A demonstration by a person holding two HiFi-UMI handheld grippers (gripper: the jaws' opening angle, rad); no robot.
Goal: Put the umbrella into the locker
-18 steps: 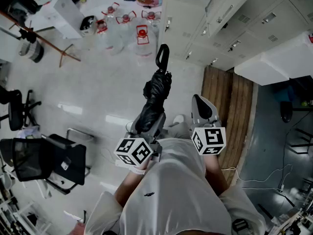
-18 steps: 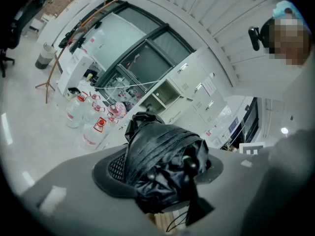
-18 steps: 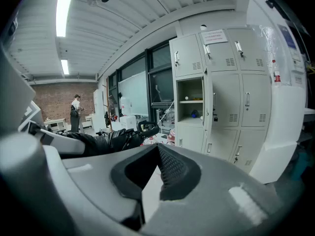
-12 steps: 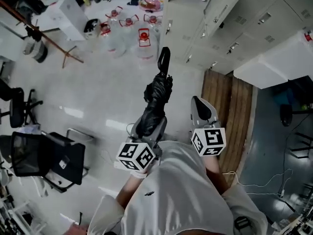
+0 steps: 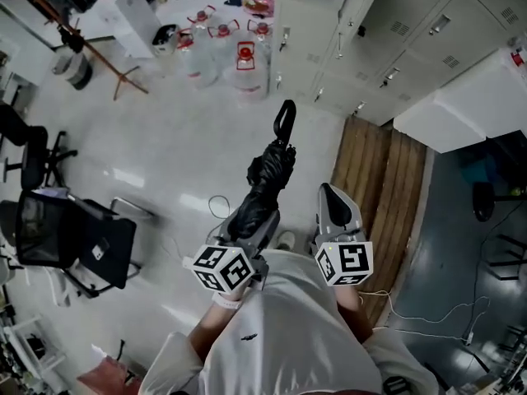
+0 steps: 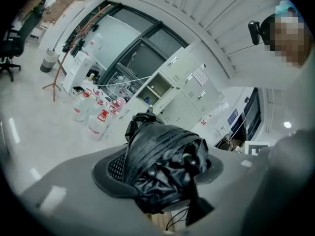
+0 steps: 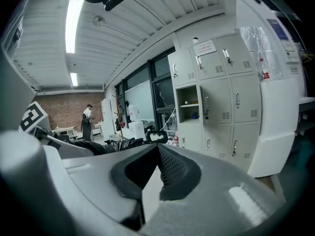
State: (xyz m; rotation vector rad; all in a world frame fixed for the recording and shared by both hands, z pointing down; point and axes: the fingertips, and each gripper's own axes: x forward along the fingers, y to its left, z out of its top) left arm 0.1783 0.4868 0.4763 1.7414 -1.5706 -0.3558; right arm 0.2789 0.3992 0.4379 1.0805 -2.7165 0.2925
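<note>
Reaching forward and tilted slightly down, the left gripper carries the folded black umbrella, its fingers spread wide and pressed on the bunched fabric. The umbrella is off the floor, its loop handle aimed at the lockers and well short of them. The right gripper juts out at a like tilt, fingers together with nothing between them. One locker compartment is open, and the items on its shelf are too small to tell. Clear water jugs stand left of the lockers. Only the right gripper view shows a distant person by a brick wall. Only the head view shows wooden planks at the lockers' foot.
</note>
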